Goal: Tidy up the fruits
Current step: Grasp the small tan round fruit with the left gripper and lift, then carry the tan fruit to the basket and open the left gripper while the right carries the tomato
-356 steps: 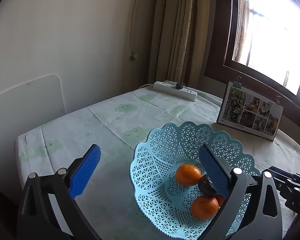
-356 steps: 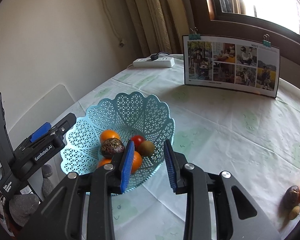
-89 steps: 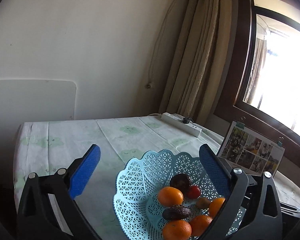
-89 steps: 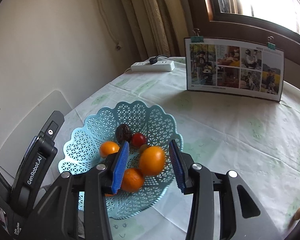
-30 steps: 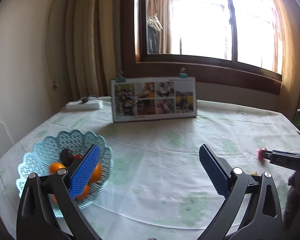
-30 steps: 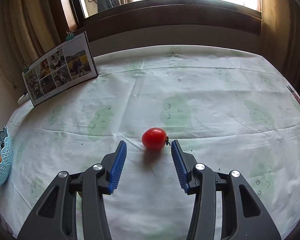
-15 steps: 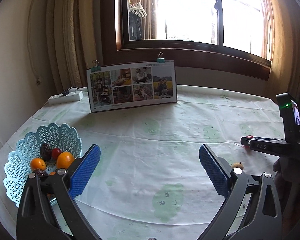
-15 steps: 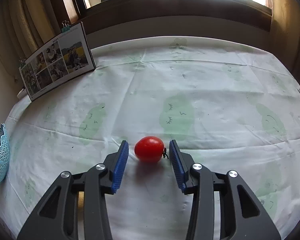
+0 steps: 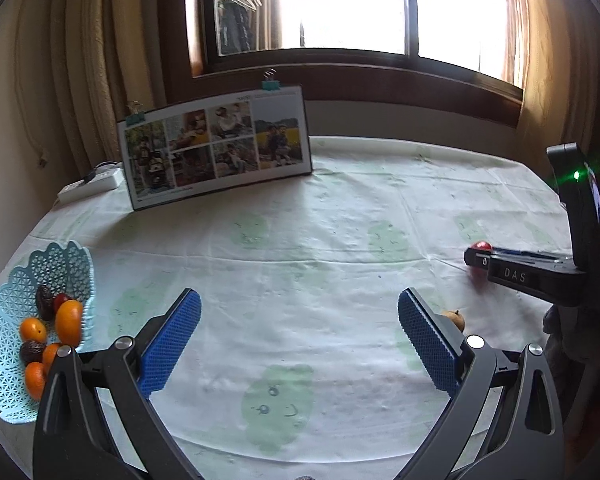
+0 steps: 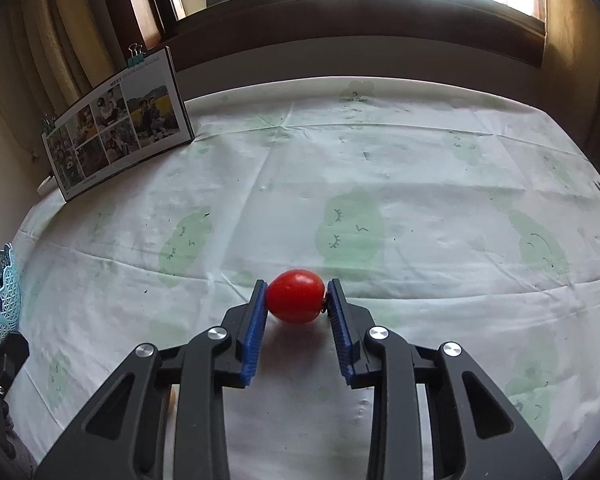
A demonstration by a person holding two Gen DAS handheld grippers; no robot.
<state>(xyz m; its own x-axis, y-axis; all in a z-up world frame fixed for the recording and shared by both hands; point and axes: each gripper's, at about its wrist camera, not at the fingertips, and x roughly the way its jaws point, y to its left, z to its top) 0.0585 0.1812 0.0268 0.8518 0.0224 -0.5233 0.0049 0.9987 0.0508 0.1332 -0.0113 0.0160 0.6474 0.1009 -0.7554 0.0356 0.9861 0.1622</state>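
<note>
Tomato [image 10: 296, 301] sat on the tablecloth [image 10: 380, 160], pinched between the blue pads of the right gripper [image 10: 296, 304]. Left gripper [image 9: 298, 340] hung spread wide, holding nothing. Squeeze lightly, lift straight, then carry to the basket [image 9: 4, 360], well apart at left.

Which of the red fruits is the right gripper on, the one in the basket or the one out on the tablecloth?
The red tomato on the tablecloth, clamped between the right gripper jaws. The other lies in the blue basket.
</note>
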